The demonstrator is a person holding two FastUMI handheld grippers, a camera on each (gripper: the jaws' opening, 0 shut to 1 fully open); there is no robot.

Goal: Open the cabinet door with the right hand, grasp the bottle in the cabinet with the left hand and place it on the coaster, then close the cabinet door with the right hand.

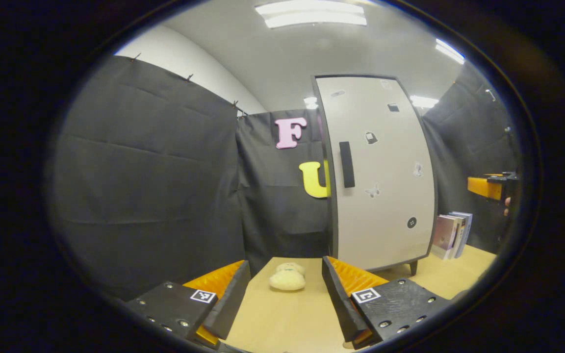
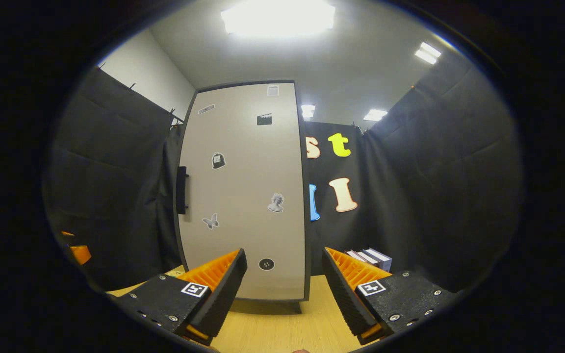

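Note:
A tall pale cabinet (image 1: 383, 196) with stickers stands on the wooden table, its door closed, with a dark vertical handle (image 1: 346, 164) near its left edge. In the right gripper view the same cabinet (image 2: 243, 196) is straight ahead, its handle (image 2: 181, 189) on the left side. My left gripper (image 1: 286, 299) is open low over the table, left of the cabinet. My right gripper (image 2: 285, 289) is open in front of the cabinet door, apart from it. The right gripper (image 1: 493, 187) also shows at the far right of the left gripper view. The left gripper (image 2: 77, 251) peeks in at the left of the right gripper view.
A cream plush toy (image 1: 287, 277) lies on the table (image 1: 282, 323) between my left fingers' lines, farther off. Several books (image 1: 451, 234) stand right of the cabinet, seen too as books (image 2: 371, 257) in the right gripper view. Black cloth walls surround the booth.

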